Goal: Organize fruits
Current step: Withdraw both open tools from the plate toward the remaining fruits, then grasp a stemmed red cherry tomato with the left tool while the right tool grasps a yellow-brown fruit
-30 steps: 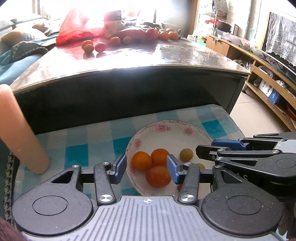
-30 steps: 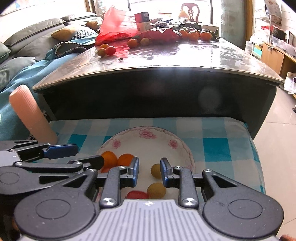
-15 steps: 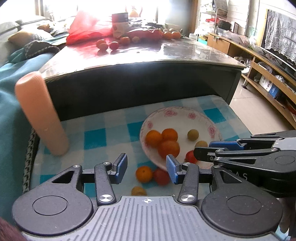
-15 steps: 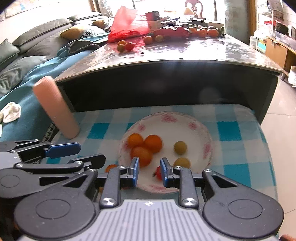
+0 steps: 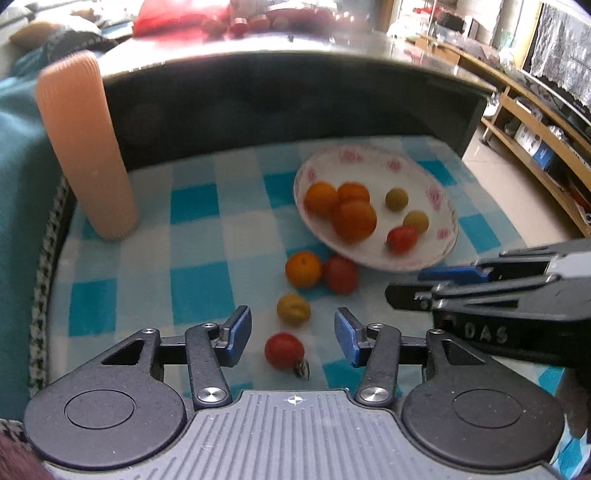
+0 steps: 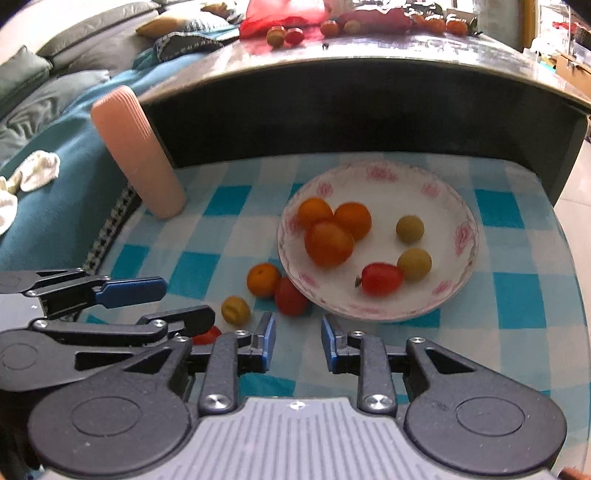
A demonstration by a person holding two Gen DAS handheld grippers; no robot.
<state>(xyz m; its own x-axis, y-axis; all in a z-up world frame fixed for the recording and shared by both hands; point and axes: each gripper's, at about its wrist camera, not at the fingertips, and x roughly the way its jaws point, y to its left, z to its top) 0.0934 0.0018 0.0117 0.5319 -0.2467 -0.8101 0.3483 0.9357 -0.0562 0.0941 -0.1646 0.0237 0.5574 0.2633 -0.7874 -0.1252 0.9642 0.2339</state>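
Observation:
A white floral plate (image 5: 439,206) (image 6: 461,206) on the blue checked cloth holds three oranges (image 6: 328,242), two yellow-green fruits (image 6: 410,229) and a red tomato (image 6: 380,278). Loose on the cloth in front of it lie an orange (image 5: 303,268) (image 6: 263,279), a red tomato (image 5: 341,274) (image 6: 290,296), a yellow fruit (image 5: 293,309) (image 6: 235,310) and a red cherry tomato (image 5: 284,350). My left gripper (image 5: 292,338) is open and empty, with the cherry tomato between its fingers. My right gripper (image 6: 295,341) is open and empty, just before the plate's near rim.
A ribbed pink cylinder (image 5: 86,147) (image 6: 138,151) stands at the cloth's left back. A dark table edge (image 6: 351,107) overhangs behind the cloth, with more fruit and a red bag (image 6: 284,14) on top. A teal sofa (image 6: 55,147) is at the left, and wooden shelves (image 5: 535,122) at the right.
Both grippers have drawn back and up from the plate. The loose fruits in front of the plate have come into view. Neither gripper has taken anything.

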